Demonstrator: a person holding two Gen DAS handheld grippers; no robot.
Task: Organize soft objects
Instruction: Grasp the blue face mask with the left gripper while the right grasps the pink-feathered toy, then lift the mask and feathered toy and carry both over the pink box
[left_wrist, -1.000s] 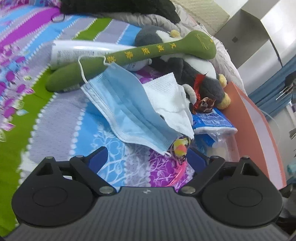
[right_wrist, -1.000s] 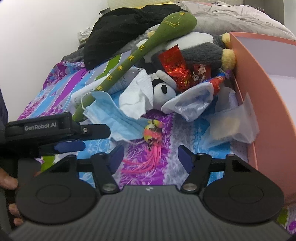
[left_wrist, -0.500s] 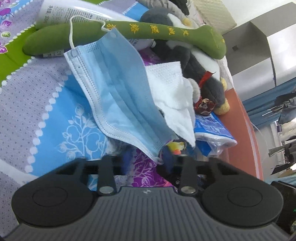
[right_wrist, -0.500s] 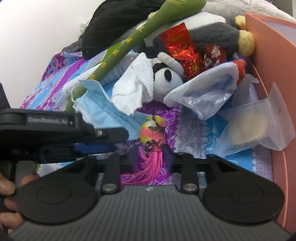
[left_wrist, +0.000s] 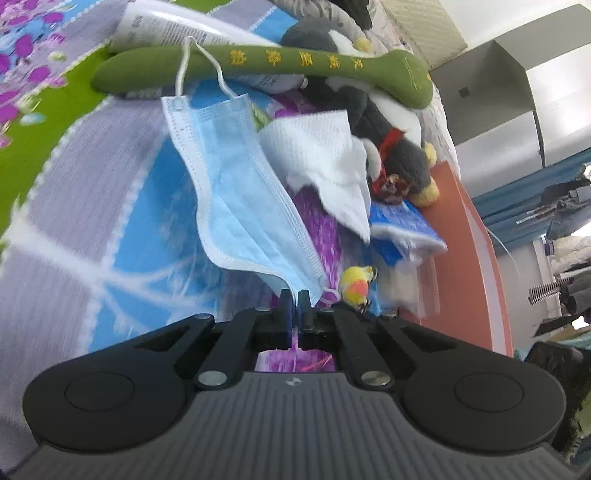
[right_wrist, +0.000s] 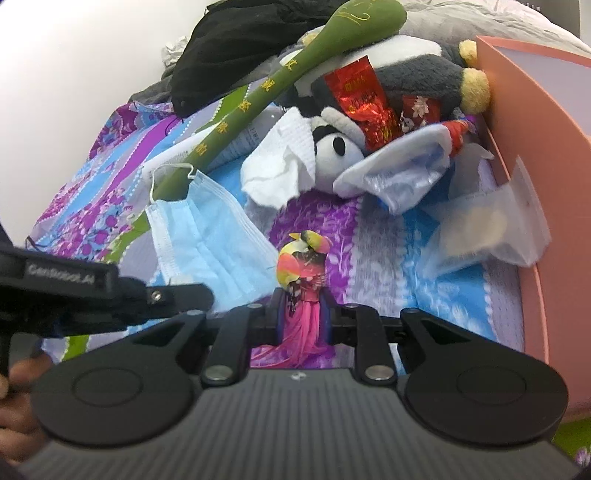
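Patterned bedspread (left_wrist: 92, 236): left gripper (left_wrist: 294, 295) pinches blue mask (left_wrist: 236, 192); only right view shows right gripper (right_wrist: 302, 295) jaws clamping pink-tasselled toy (right_wrist: 303, 258).

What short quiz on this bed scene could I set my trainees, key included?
1. What do the right gripper's jaws clamp: A tissue, B pink tassel toy, C red packet?
2. Fill in: the blue face mask's ear loop lies over the green plush ____.
3. True or false: the green stick lies across the panda plush.
Key: 1 B; 2 stick; 3 true.
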